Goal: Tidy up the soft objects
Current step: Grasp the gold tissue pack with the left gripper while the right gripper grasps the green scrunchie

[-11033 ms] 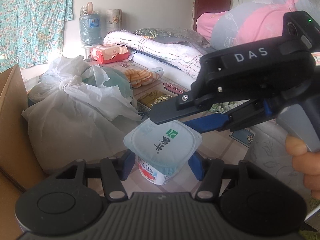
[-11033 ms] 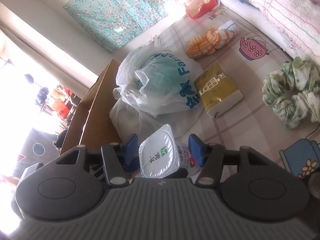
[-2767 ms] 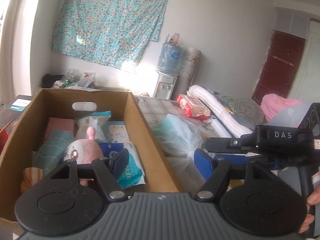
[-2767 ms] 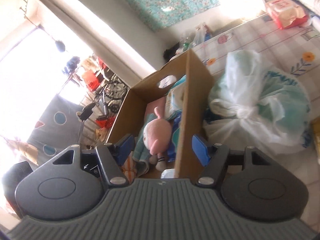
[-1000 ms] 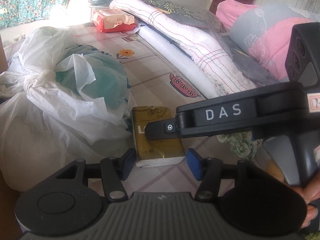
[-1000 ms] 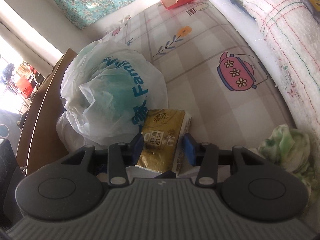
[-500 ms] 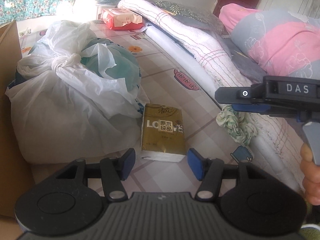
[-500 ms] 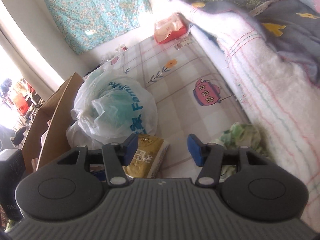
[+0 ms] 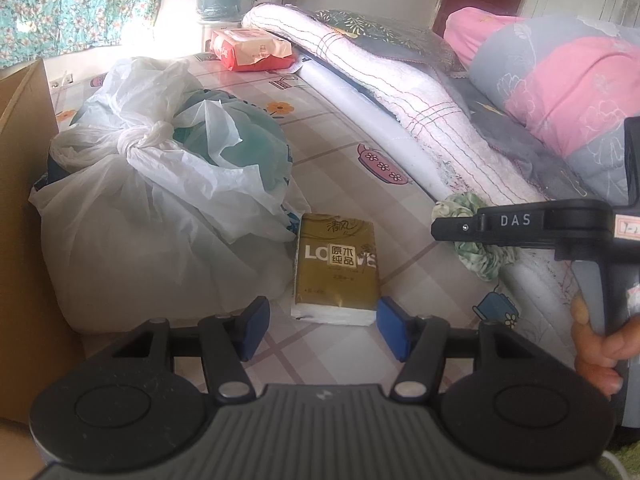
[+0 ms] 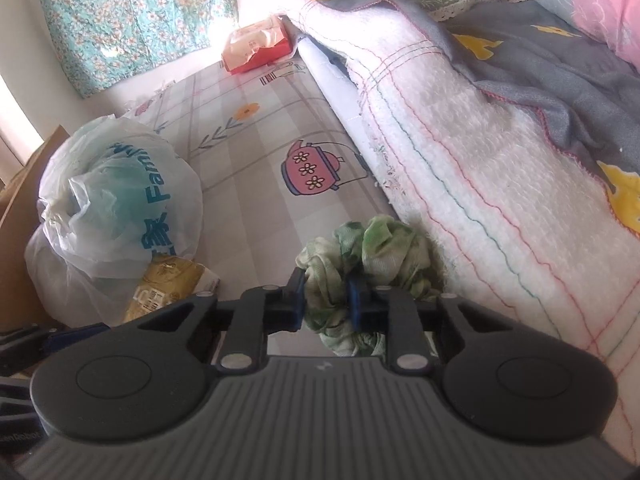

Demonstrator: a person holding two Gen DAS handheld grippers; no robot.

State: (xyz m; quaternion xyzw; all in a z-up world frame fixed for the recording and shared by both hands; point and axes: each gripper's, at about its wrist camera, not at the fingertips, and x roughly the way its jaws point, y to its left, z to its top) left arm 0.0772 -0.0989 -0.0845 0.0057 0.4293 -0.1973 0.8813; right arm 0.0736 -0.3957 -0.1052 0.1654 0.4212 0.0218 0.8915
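- Brown cardboard, the wall of a box (image 9: pixel 24 208), stands at the far left of my left gripper's view, touching the plastic bags.
- Two white plastic bags (image 9: pixel 152 208) sit just right of the box, one knotted at the top, with teal contents showing through the other. They are ahead and to the left of my left gripper.
- My left gripper (image 9: pixel 318 326) hangs tilted downward over the patterned sheet (image 9: pixel 320 128), its blue pads spread apart and gripping nothing.
- A gold tissue pack (image 9: pixel 336 268) lies flat on the sheet straight ahead of my left gripper, its near end about level with the pad tips and not pressed by them. Its left edge touches the nearer bag.
- A red wipes pack (image 9: pixel 252 48) lies far ahead, near the wall, well apart from both grippers.
- My right gripper (image 10: pixel 326 300) is pinching a green scrunchie (image 10: pixel 372 256): its blue pads are pressed together on the near part of the crumpled fabric, and the rest bulges out ahead and to the right.
- The scrunchie rests against the edge of a folded white blanket (image 10: pixel 460 168), to the right of my right gripper.
- My right hand (image 9: pixel 600 340) shows at the right edge of the left camera's view, wrapped around the handle.
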